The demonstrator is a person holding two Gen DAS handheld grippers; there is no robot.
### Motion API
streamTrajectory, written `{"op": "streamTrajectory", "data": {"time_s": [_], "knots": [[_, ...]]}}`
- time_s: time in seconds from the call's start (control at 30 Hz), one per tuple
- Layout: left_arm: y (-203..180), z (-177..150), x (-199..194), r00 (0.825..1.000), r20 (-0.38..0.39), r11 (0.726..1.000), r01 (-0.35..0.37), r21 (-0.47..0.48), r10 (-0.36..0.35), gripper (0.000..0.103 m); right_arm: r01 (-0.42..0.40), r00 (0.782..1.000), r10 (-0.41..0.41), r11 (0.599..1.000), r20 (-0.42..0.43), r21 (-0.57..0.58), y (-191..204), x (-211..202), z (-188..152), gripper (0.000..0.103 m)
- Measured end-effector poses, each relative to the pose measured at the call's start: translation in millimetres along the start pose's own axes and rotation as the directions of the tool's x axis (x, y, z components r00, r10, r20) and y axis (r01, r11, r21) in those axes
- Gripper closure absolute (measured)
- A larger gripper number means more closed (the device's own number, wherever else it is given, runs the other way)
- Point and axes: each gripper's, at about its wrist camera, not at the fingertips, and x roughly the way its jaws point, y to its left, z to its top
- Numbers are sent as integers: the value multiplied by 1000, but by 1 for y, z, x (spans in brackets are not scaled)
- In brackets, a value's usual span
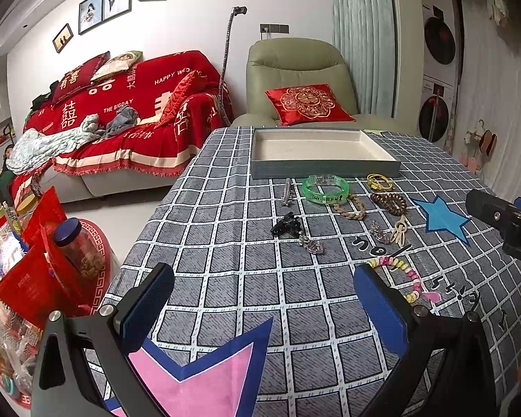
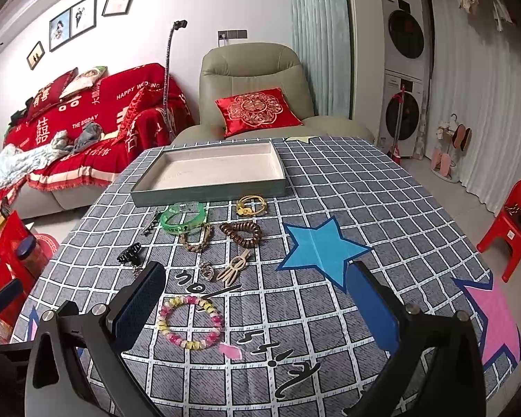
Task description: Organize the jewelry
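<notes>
Blue-padded right hand-held gripper [image 2: 257, 309] gapes wide, empty, over beaded bracelet [image 2: 190, 322].

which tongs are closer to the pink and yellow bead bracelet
Right. The bead bracelet lies on the tablecloth just ahead of the open right tongs, beside their left finger. The open left tongs sit further left, with the bracelet showing past their right finger.

Bracelets [image 2: 190, 322] four, hair clips [image 2: 131, 254] three, tray [image 2: 210, 187] one.
</notes>
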Motion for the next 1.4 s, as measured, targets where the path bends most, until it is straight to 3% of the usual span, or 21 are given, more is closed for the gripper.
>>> {"op": "streamTrajectory", "data": {"time_s": [1.4], "knots": [[5,1,1,1000,-14,1000,0,-23,0,0,-6,1000,6,1000,-2,-5,4,-1,0,0]]}}
